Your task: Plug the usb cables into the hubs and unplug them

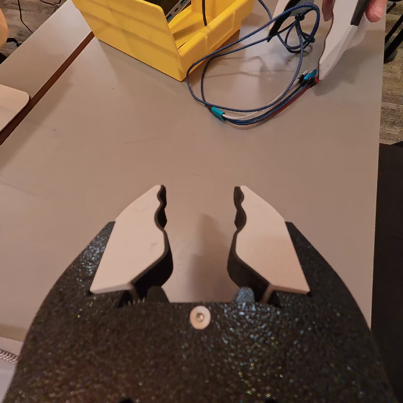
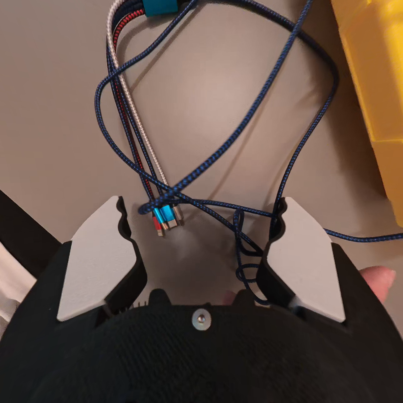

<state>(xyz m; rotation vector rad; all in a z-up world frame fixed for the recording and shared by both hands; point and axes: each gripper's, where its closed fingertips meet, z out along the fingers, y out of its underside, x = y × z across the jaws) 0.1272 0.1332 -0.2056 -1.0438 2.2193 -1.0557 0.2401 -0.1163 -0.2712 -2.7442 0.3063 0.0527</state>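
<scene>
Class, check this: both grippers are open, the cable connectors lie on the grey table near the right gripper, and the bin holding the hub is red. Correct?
One error: the bin is yellow, not red, as the left wrist view shows. The rest stands: the left gripper and right gripper are open, and the connectors lie on the table.

The usb cables [image 2: 139, 139] were braided cords, mostly dark blue, with one red and one silver-white. They lay in loose loops on the grey bench [image 1: 152, 141], just beside the yellow bin [image 1: 157, 37]. A teal sleeve [image 1: 218, 113] held the thin cords together at one spot. Their small plug ends [image 2: 168, 218] lay side by side on the bench, with blue, red and silver shells, and were not plugged into anything. The hub [image 1: 176, 8] was a grey bar with blue ports, sitting inside the bin.
</scene>
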